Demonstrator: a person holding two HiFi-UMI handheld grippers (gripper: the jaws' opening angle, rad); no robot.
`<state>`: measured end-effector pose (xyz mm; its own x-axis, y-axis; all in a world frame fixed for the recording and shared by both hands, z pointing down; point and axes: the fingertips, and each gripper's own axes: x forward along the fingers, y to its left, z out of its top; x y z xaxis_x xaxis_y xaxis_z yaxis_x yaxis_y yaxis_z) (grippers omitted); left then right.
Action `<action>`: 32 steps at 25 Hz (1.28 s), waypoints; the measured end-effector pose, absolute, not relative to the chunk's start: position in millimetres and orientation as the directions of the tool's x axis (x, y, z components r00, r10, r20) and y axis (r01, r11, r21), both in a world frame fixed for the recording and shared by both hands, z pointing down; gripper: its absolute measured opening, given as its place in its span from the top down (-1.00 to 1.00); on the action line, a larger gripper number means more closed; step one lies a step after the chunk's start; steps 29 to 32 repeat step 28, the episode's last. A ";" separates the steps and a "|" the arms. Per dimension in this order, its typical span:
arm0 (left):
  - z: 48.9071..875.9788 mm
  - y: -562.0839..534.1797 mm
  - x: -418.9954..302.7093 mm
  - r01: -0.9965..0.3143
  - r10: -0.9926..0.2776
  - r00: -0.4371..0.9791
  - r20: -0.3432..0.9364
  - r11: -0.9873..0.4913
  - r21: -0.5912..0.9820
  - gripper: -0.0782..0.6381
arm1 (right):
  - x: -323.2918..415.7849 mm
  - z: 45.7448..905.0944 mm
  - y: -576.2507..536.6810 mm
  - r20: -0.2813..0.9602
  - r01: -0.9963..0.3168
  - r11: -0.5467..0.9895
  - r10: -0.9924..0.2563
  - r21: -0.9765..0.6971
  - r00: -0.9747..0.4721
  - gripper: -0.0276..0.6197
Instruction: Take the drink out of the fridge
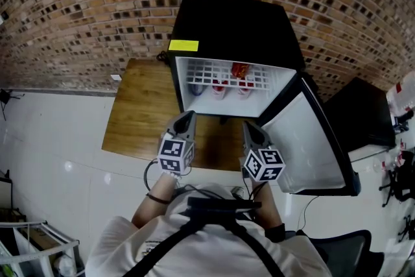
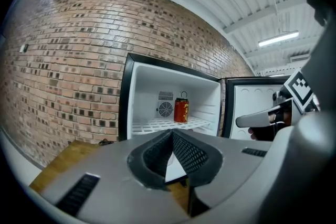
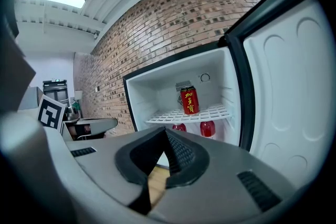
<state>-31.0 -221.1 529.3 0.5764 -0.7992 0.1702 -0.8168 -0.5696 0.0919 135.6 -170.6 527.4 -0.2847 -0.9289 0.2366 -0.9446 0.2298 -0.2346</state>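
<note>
Fridge (image 1: 237,29) door (image 1: 305,139) open, red drink can (image 1: 239,70) upright on the wire shelf (image 1: 201,72) near the back wall, left tool (image 1: 189,114) and right tool (image 1: 247,125) both pinched closed on nothing, side by side before the opening, clear of the can.

The red can (image 3: 189,100) on the wire shelf (image 3: 163,117) bears yellow Chinese characters, 加多宝, running vertically down its side.

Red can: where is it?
Red can stands upright on the wire shelf in the open fridge, centre of right gripper view, by the rear vent, above two red bottles.
</note>
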 end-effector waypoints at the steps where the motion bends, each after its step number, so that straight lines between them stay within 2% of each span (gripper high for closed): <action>1: 529.0 -221.2 -30.7 -0.817 -0.799 0.576 0.172 -0.570 0.091 0.78 | 136.2 528.1 -170.2 0.238 -0.944 0.229 -0.929 -0.236 -0.284 0.87; 32: 537.4 -217.6 -41.2 -0.825 -0.797 0.563 0.217 -0.555 0.102 0.78 | 133.3 520.5 -166.7 0.232 -0.950 0.246 -0.929 -0.193 -0.288 0.88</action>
